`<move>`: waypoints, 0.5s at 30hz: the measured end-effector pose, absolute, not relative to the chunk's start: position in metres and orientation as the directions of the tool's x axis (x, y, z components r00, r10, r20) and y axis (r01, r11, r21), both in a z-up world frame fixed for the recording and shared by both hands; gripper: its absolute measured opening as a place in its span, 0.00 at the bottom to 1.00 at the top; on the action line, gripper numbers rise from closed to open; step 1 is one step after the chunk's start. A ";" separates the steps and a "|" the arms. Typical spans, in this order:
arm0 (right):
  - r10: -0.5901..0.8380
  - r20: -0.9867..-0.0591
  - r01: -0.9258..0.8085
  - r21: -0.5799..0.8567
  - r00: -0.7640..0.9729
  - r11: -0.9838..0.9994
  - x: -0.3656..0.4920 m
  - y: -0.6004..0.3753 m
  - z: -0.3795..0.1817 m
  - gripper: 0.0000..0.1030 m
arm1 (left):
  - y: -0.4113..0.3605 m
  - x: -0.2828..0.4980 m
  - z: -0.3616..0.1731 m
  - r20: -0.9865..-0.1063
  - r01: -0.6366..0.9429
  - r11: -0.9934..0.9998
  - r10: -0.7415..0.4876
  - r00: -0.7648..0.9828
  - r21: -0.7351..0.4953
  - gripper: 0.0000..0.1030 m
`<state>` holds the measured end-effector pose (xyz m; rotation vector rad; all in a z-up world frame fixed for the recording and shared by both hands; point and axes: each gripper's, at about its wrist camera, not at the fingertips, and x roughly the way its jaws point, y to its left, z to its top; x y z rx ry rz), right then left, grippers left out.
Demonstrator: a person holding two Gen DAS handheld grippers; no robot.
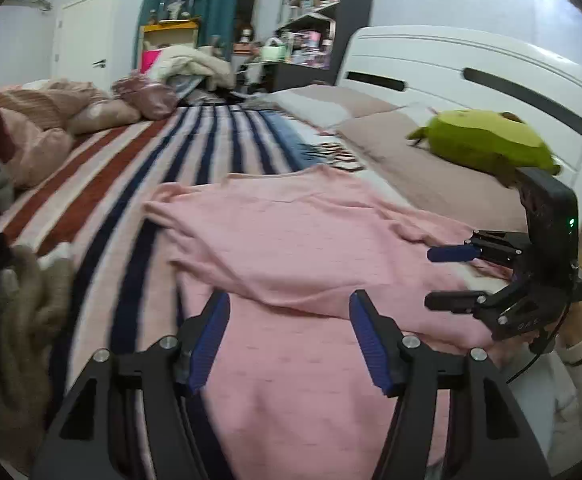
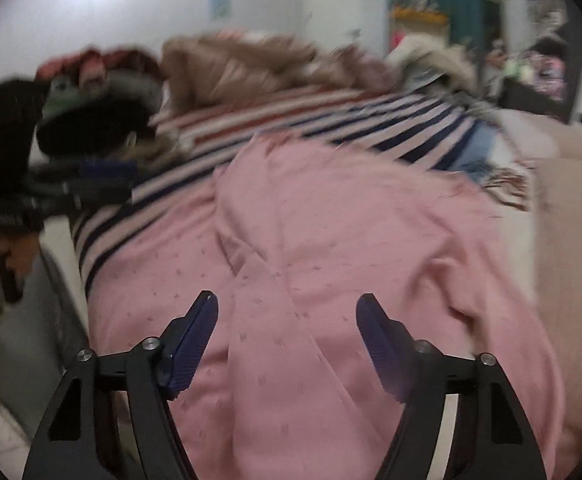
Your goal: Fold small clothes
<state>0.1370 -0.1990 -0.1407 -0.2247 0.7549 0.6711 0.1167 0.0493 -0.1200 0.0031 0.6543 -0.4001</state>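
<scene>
Both claws are parted with nothing between the blue pads: left claw (image 1: 289,300) and right claw (image 2: 287,300) each hover just over the one pink knit top with tiny dots (image 1: 291,240). It's spread on the striped red, navy and white bed cover (image 1: 151,152), rumpled, one sleeve folded across. One green plush toy (image 1: 483,144) sits by the white headboard (image 1: 471,64).

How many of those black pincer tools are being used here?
2. The left gripper hangs over the near part of the pink top, jaws apart and empty. The right gripper sits at the top's right edge, also gripping nothing.
</scene>
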 end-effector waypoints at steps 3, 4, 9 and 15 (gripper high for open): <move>0.451 -0.759 -0.689 0.006 0.469 0.725 0.156 -0.173 -0.155 0.44 | 0.063 0.129 -0.127 -0.593 0.359 0.923 -0.367 0.717 -0.138 0.59; 0.444 -0.778 -0.706 0.001 0.444 0.709 0.160 -0.166 -0.159 0.30 | 0.065 0.131 -0.129 -0.595 0.361 0.922 -0.369 0.714 -0.138 0.59; 0.380 -0.824 -0.714 -0.042 0.420 0.699 0.159 -0.154 -0.168 0.05 | 0.066 0.155 -0.138 -0.610 0.378 0.917 -0.371 0.700 -0.124 0.59; 0.326 -0.780 -0.556 -0.033 0.534 0.830 0.169 -0.185 -0.152 0.04 | 0.069 0.177 -0.142 -0.620 0.372 0.918 -0.373 0.690 -0.138 0.60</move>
